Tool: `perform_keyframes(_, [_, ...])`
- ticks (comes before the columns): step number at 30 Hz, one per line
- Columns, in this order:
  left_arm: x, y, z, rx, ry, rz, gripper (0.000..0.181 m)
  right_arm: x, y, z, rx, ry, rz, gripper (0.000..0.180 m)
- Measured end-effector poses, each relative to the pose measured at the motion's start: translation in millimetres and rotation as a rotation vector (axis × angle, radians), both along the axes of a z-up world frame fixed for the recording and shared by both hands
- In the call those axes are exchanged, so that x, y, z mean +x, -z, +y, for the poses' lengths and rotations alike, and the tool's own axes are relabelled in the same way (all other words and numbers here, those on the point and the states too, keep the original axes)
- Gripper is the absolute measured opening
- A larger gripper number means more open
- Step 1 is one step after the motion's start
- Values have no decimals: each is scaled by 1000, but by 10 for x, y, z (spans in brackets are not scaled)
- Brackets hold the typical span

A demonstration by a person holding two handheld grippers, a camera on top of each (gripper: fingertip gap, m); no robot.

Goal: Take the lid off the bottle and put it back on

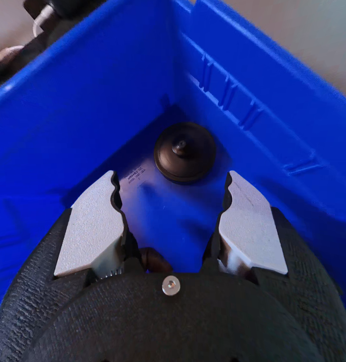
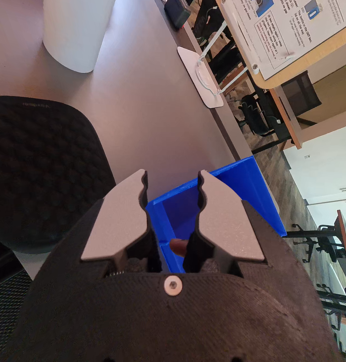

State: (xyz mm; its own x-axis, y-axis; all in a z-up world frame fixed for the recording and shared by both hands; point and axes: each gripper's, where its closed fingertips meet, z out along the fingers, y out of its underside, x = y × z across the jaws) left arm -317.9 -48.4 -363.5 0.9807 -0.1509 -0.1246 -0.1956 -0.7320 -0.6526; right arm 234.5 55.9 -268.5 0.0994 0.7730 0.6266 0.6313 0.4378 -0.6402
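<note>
Left gripper [image 1: 172, 174] poised wide open inside a blue bin [image 1: 89, 117]; right gripper [image 2: 173, 174] held over a second blue bin [image 2: 244, 188].

Largest in the left wrist view is the bin, whose walls meet in a corner at 12 o'clock; on its floor, just beyond the fingertips, stands a black bottle [image 1: 184, 152] seen from above, its lid [image 1: 181, 146] on, untouched by either finger. In the right wrist view a grey table [image 2: 148, 117] fills the field, with a black mesh chair back [image 2: 40, 166] at 9 o'clock, a white cylinder [image 2: 74, 35] at 11 o'clock and a white stand base [image 2: 199, 76] at 1 o'clock; this gripper's jaws stand moderately apart, holding nothing.
</note>
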Motion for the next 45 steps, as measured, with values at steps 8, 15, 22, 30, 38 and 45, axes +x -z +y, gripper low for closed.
perform_keyframes(8, [90,272,176,-30,17,-84,84,1,20,-4,8,5,-17,49])
perform_keyframes(15, [-32,-53,78,89,-73,39,69,-18,-12,-40,-3,-11,9,49])
perform_keyframes(22, [586,-1495,-359,518,-71,417,69,-487,-321,-336,-27,-168,200,45])
perform_keyframes(30, [2299,-1992,-643,662,305,514,69,-1491,-954,-1419,-77,-568,490,44])
perform_keyframes(38, [3033,-1735,-646,564,532,648,69,-2152,-1072,-1865,-6,-677,435,36])
perform_keyframes(45, [3170,-1651,-632,525,594,682,69,-2304,-895,-1886,87,-677,325,27])
